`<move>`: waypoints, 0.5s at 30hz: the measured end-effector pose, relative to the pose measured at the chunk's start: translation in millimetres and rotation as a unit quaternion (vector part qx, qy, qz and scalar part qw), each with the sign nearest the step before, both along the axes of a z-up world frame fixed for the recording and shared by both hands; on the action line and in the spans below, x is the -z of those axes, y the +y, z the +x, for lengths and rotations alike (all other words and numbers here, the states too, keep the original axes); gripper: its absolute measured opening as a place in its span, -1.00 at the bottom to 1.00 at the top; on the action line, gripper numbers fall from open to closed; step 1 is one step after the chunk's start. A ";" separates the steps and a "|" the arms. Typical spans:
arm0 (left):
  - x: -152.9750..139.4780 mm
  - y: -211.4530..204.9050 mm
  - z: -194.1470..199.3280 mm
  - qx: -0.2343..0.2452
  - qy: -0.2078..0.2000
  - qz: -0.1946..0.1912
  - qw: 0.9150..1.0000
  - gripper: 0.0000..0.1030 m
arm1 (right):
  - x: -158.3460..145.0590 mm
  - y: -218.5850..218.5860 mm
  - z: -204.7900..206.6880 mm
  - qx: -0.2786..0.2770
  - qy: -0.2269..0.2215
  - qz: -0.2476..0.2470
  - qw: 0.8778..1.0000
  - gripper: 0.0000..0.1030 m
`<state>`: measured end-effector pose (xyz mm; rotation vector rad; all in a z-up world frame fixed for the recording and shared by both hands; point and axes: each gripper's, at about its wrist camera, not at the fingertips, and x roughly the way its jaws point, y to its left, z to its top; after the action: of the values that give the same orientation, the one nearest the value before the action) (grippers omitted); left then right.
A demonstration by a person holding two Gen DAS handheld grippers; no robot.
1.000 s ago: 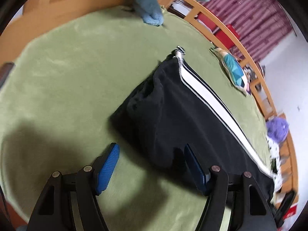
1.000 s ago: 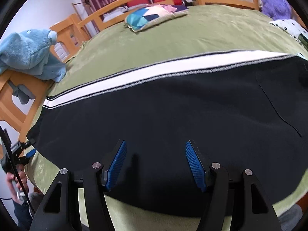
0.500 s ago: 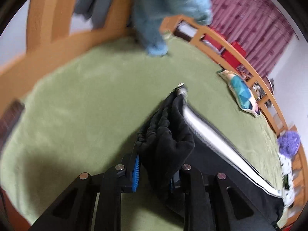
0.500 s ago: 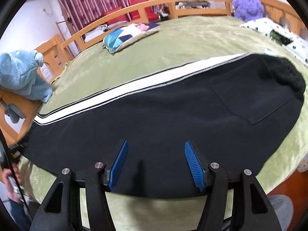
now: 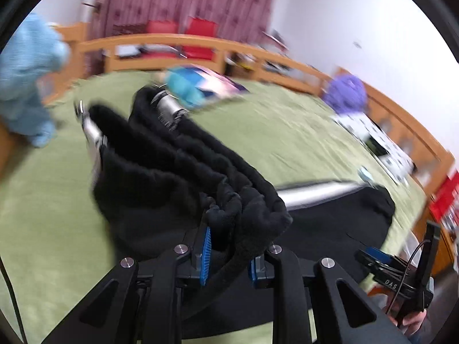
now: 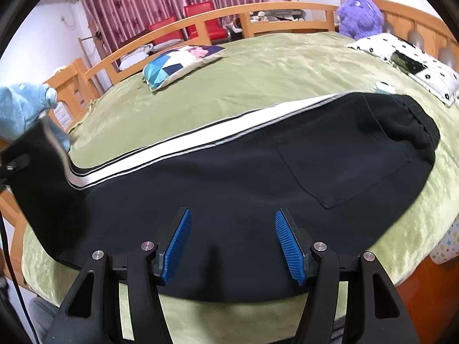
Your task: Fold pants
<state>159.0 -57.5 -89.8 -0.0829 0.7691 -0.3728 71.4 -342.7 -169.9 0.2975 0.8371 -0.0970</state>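
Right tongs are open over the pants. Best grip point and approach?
Take the pants at the near edge just below the right tongs, coming from the near side of the bed. The cloth lies flat there, so a pad can slide under the hem. The left tongs already hold the cuff end lifted.

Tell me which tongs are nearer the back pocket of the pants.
Right. The right tongs hang open over the black pants, just short of the back pocket. The left tongs grip the bunched leg end, lifted off the bed, at the pants' opposite end.
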 end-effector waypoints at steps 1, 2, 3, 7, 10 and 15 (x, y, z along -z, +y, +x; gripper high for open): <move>10.5 -18.4 1.3 0.010 0.008 0.002 1.000 -0.64 | 1.4 -2.6 -2.3 -0.001 0.003 0.002 1.000 0.19; 20.5 -35.8 2.3 0.019 0.014 -0.001 1.000 -0.63 | 3.5 -7.1 -6.7 -0.002 0.006 0.003 1.000 0.19; 33.3 -51.1 3.3 0.027 0.027 -0.007 0.999 -0.63 | 5.5 -9.4 -10.6 -0.001 0.010 0.001 1.000 0.19; 82.3 -89.9 0.5 0.040 0.092 0.019 0.995 -0.62 | 12.3 -19.3 -22.8 0.002 0.020 0.005 1.000 0.19; 97.3 -91.3 -12.7 0.033 0.102 0.049 0.993 -0.53 | 15.5 -22.5 -24.7 -0.001 0.022 0.019 1.000 0.19; 75.3 -48.0 -38.2 0.039 0.073 0.002 0.997 0.18 | 11.6 -6.3 -7.9 -0.025 0.010 0.036 0.999 0.19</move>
<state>120.9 -105.5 -165.1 -0.0769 0.9199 -0.4422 63.5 -349.0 -181.5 0.3428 0.8682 -0.0224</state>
